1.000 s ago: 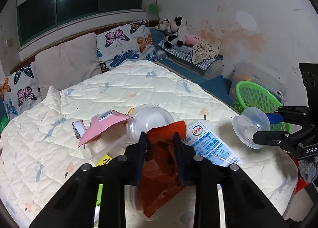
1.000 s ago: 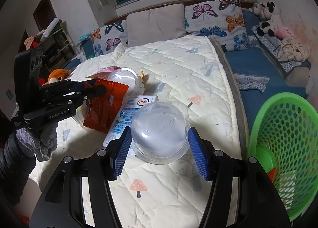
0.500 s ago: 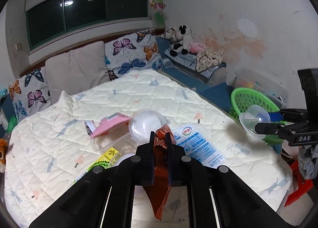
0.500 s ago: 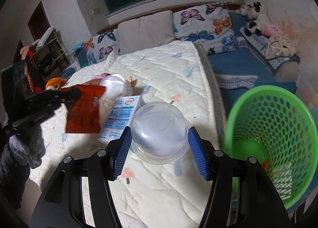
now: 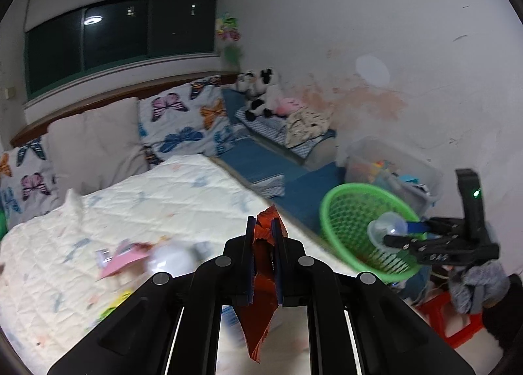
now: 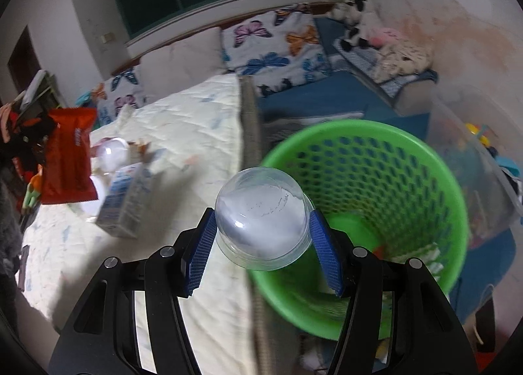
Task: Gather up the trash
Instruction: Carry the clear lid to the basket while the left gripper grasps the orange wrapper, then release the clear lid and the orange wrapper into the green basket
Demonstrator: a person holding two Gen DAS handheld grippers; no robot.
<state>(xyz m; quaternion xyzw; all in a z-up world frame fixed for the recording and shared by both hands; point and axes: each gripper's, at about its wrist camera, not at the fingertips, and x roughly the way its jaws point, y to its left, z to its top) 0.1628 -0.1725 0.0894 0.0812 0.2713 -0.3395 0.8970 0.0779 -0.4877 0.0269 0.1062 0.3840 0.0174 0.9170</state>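
Presently: left tool (image 5: 261, 231) was clamped on a red wrapper (image 5: 260, 319), held above the bed (image 5: 163, 198). Right tool (image 6: 261, 237) gripped a clear plastic cup (image 6: 261, 218), just over the green basket's (image 6: 408, 153) near rim.

Black angular gripper (image 6: 261, 237) frames with round silver screws; blue ribbed pads (image 6: 327, 257); grey knitted glove (image 5: 477, 280) worn.

Home bedroom: quilted bed (image 5: 170, 198), butterfly pillows (image 5: 183, 120), plush toys (image 5: 261, 94), window (image 5: 121, 32).
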